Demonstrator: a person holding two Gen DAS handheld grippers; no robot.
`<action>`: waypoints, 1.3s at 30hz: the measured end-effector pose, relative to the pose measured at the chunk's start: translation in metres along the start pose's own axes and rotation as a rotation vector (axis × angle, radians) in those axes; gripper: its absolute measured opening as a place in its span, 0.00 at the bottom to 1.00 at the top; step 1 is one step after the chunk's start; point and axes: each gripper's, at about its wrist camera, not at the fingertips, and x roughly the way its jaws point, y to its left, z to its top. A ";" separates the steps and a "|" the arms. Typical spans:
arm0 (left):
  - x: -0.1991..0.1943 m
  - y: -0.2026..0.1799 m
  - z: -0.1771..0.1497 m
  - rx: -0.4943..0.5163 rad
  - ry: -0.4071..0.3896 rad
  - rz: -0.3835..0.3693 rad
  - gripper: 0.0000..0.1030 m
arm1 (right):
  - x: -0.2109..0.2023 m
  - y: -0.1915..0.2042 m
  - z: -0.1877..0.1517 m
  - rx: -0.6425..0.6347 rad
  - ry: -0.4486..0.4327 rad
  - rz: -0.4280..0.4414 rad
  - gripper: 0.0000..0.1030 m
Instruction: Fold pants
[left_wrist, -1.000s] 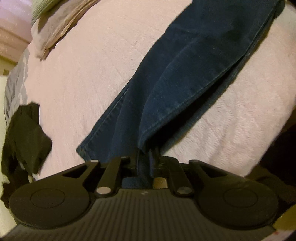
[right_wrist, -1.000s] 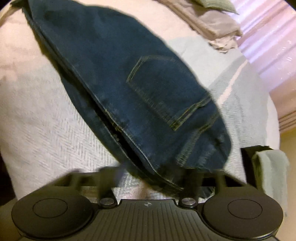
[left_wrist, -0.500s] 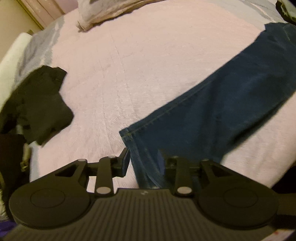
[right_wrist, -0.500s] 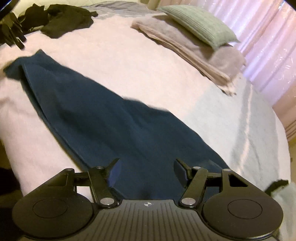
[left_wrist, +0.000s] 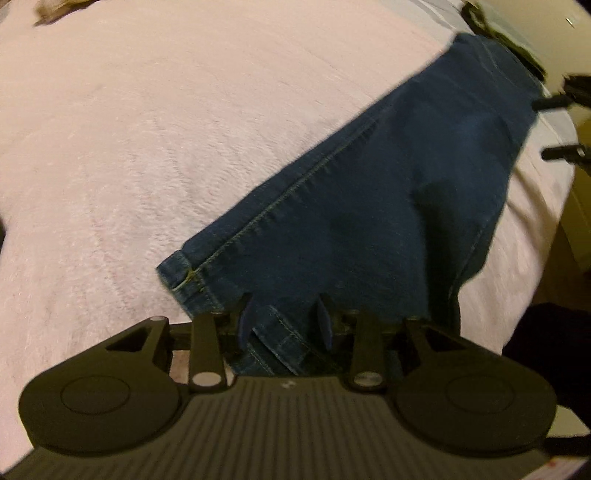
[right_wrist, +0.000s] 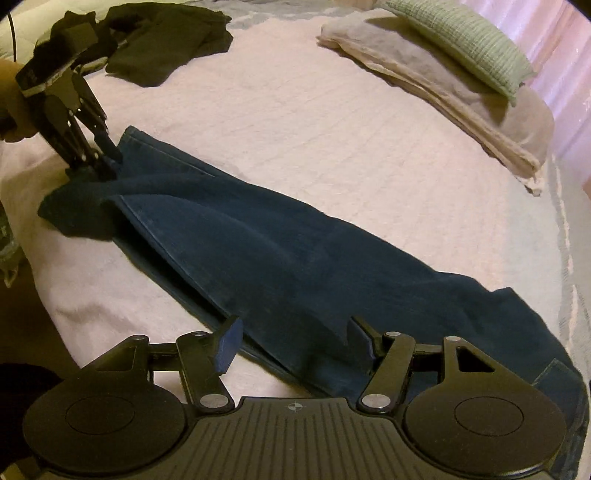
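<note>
Dark blue jeans (right_wrist: 280, 254) lie stretched out, legs doubled together, on the pink bedspread (right_wrist: 295, 118). In the left wrist view the leg hems (left_wrist: 192, 280) lie right at my left gripper (left_wrist: 284, 319). It is open, and hem cloth lies loose between its fingers. The right wrist view shows that same left gripper (right_wrist: 98, 162) at the far hem end, held by a person's hand (right_wrist: 11, 99). My right gripper (right_wrist: 295, 339) stands wide open over the waist end of the jeans, gripping nothing. Its fingertips (left_wrist: 554, 101) show at the right edge of the left wrist view.
A black garment (right_wrist: 162, 40) lies crumpled at the bed's far left corner. A folded beige-grey blanket (right_wrist: 443, 88) with a green pillow (right_wrist: 461, 33) on it lies at the far right, by pink curtains (right_wrist: 569, 74). The bed's near edge drops off at the lower left.
A second ago both grippers were shut on the jeans, holding them up. The jeans now lie flat on the bed and both grippers have opened; the right one spread wider.
</note>
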 end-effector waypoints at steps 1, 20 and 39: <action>-0.001 -0.002 0.000 0.026 0.009 -0.004 0.22 | 0.001 0.002 0.002 0.005 0.003 -0.001 0.58; -0.023 0.038 0.015 -0.012 -0.069 0.223 0.31 | 0.005 0.000 -0.004 0.124 -0.051 0.007 0.58; -0.041 -0.011 -0.068 0.742 -0.106 -0.064 0.28 | 0.039 0.137 0.057 0.323 0.005 -0.112 0.55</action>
